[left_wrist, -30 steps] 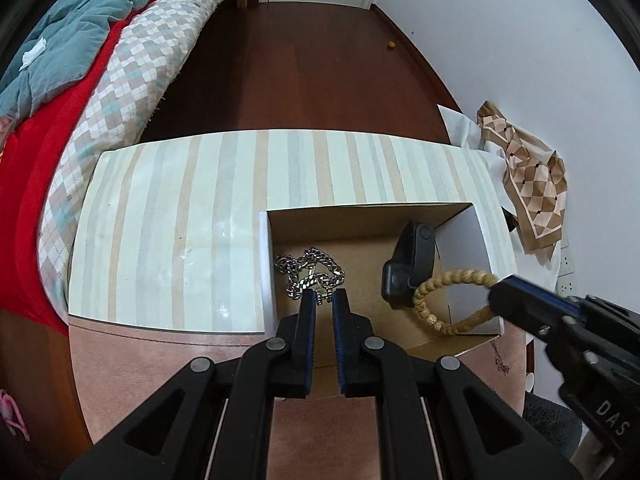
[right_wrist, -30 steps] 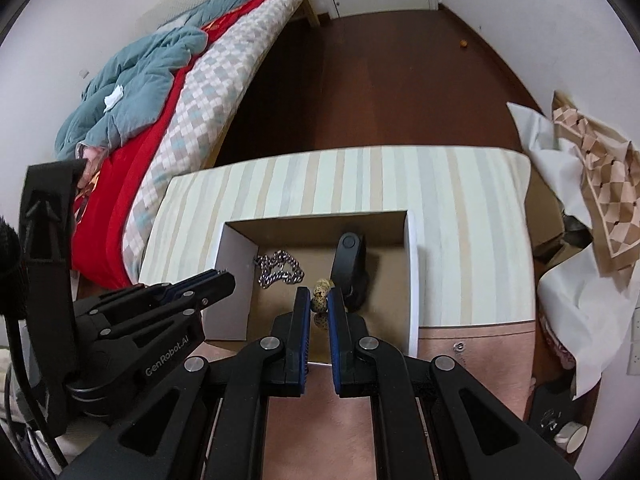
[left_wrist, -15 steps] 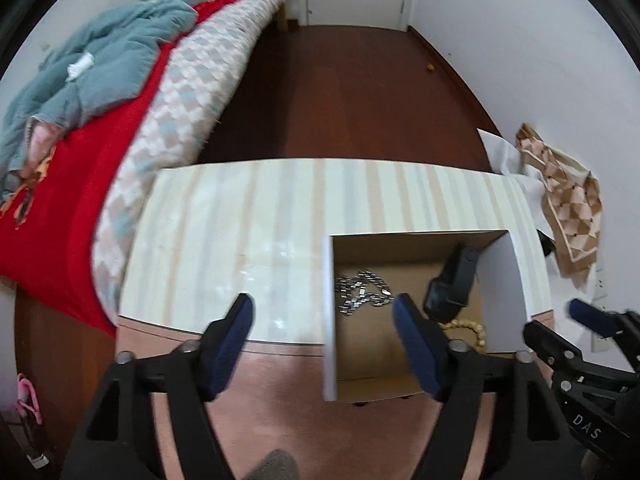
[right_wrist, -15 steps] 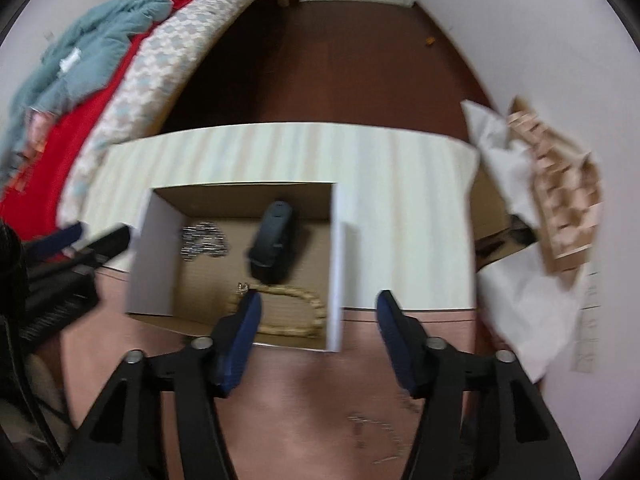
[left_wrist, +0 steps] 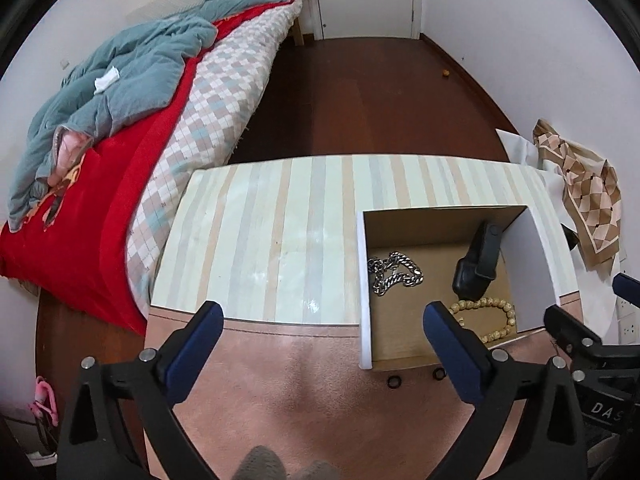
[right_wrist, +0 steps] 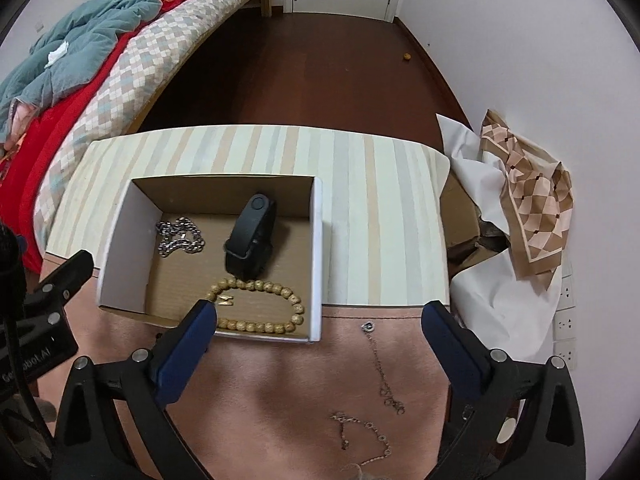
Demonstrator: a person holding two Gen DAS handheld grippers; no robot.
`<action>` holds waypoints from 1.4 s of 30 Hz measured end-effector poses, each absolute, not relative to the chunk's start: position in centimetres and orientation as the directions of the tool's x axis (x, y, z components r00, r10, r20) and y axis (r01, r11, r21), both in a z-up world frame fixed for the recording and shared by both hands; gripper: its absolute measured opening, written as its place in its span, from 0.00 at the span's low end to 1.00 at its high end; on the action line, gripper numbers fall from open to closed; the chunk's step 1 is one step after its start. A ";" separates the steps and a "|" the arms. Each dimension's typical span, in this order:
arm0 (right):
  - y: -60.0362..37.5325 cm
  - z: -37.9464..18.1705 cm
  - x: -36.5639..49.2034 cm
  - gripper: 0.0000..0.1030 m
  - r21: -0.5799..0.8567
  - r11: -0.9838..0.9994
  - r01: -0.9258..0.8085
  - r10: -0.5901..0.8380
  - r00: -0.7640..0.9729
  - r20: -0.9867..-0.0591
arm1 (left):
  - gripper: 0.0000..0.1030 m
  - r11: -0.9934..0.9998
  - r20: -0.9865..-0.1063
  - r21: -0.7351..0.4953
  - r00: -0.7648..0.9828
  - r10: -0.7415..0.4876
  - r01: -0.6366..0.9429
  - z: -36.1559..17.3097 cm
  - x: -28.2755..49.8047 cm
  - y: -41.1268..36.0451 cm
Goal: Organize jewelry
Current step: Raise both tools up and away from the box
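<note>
An open cardboard box [right_wrist: 318,248] [left_wrist: 365,280] stands on the table. Inside lie a silver chain [right_wrist: 180,236] [left_wrist: 394,272], a black wristband [right_wrist: 252,236] [left_wrist: 478,260] and a wooden bead bracelet [right_wrist: 260,304] [left_wrist: 490,316] with a small gold piece [right_wrist: 226,300]. A thin chain necklace [right_wrist: 376,392] lies on the pink mat in front of the box, and two small black rings [left_wrist: 416,378] lie by the box's near wall. My left gripper [left_wrist: 320,332] is open and empty, left of the box. My right gripper [right_wrist: 320,328] is open and empty over the box's near right corner.
The table has a striped top [left_wrist: 280,220] and a pink mat [right_wrist: 280,400] at the near edge. A bed with red and checked covers [left_wrist: 120,160] stands at the left. Crumpled paper and a patterned cloth [right_wrist: 528,192] lie at the right by the wall.
Both grippers opened and pulled back up from the box. The chain stayed in the box from the left one, the bead bracelet from the right one. The left moved leftward.
</note>
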State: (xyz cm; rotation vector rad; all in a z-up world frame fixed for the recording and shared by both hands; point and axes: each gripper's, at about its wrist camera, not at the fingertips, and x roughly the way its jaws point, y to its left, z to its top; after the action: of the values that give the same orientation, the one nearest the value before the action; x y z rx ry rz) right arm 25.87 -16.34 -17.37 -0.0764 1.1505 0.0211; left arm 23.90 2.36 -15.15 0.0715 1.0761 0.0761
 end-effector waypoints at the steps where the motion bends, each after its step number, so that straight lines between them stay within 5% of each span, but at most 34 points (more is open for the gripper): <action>1: -16.3 -17.3 25.7 1.00 -0.049 0.997 -0.056 -0.022 0.410 -0.912 | 0.99 0.995 -0.871 0.100 0.480 0.101 -0.027 -14.9 23.7 2.3; 42: -17.9 0.9 8.2 1.00 0.010 1.000 -0.016 0.018 0.687 -0.726 | 1.00 0.997 -0.701 0.029 0.709 0.076 -0.078 0.0 8.5 2.6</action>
State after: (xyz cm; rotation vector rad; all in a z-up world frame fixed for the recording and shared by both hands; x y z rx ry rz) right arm 8.20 -17.92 0.91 0.0029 0.8129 0.0194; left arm 8.53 2.64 0.00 -0.0033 0.7775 0.0854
